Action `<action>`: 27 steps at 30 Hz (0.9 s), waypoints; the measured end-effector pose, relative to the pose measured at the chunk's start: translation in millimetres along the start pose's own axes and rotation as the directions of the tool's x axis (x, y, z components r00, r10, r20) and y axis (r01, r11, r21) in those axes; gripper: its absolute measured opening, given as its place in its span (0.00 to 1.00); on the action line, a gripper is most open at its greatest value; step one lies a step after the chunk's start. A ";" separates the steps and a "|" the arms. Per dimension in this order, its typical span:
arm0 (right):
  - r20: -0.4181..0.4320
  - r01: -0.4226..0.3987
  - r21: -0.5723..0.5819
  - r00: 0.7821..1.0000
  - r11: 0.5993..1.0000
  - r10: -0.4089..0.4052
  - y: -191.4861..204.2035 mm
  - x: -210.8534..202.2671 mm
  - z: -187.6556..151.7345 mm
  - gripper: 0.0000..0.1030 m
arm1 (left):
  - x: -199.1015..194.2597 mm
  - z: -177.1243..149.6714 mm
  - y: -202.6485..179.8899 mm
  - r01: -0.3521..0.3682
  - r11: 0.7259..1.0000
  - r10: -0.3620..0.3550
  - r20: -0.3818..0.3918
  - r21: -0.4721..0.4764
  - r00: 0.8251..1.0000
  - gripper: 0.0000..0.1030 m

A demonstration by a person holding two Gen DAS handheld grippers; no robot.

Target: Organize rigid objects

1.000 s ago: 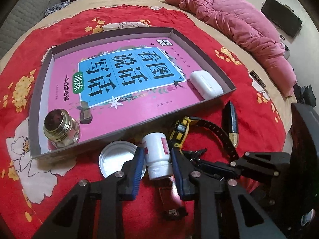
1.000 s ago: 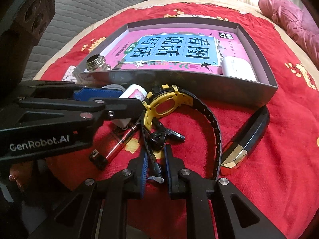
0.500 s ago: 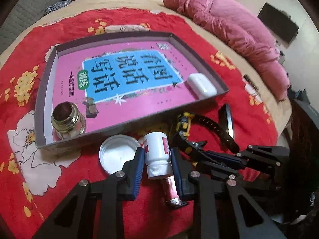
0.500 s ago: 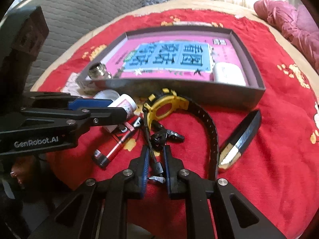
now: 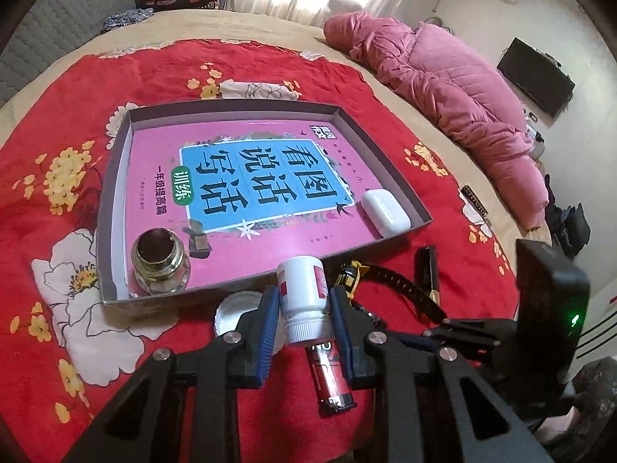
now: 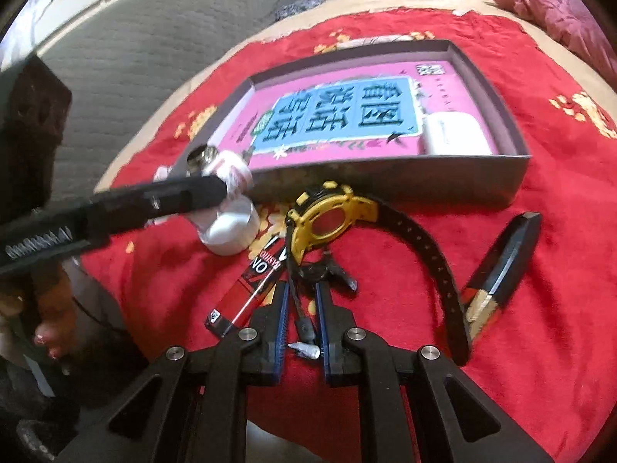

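Nearest to us, the left claw point(image 5: 302, 310) was clamped on the white pill bottle point(image 5: 304, 301), its blue pads pressing the sides just above the ribbed cap, and the bottle hung cap-first toward us over the red floral bedspread point(image 5: 58, 200), just short of the near wall of the shallow grey box point(image 5: 115, 208). We judged the bottle light, stiff and smooth-sided, so a squeeze across the middle of its body seemed the safest hold; the ribbed cap would give better friction but might turn. The right claw point(image 6: 302, 320) was pinched fully narrow on the thin black cord point(image 6: 299, 305) that ran up to the black keys point(image 6: 327, 272); we took the cord for limp, so whatever hung from it would swing, and the metal keys themselves looked hard and small. Beside them lay the red lighter point(image 6: 250, 289), slim, rigid and probably slick, best taken across its flat faces. Just beyond stood the white lid point(image 6: 231, 231), light and shallow, best taken across its rim. The yellow-and-black watch point(image 6: 327, 216) had a stiff case and a bendy strap, so we would grip the case. The black knife-like case point(image 6: 501, 266) lay well to the right. Farther off, inside the box, the glass ink bottle point(image 5: 160, 262) looked heavy and breakable, and the white earbud case point(image 5: 385, 212) smooth and rounded, both resting on the pink book point(image 5: 246, 177).
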State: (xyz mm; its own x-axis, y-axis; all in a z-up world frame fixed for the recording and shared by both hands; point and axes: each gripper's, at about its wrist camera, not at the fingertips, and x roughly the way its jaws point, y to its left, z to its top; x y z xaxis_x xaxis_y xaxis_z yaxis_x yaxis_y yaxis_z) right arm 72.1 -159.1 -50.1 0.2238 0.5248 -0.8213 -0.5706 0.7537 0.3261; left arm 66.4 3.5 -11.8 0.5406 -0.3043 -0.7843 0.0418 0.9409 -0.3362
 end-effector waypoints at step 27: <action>0.215 -0.330 0.138 0.930 0.934 0.297 -24.1 -15.1 20.0 0.12 | -13.0 6.2 28.1 0.069 0.991 -0.062 0.066 -0.112 0.996 0.27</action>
State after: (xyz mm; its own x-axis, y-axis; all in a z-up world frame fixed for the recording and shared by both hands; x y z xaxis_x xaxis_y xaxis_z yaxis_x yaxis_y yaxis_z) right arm 98.3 -177.2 -36.2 0.2089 0.7972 -0.5665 -0.4977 0.5853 0.6401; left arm 65.8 34.8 -7.8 0.5915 -0.3516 -0.7256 -0.0156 0.8947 -0.4463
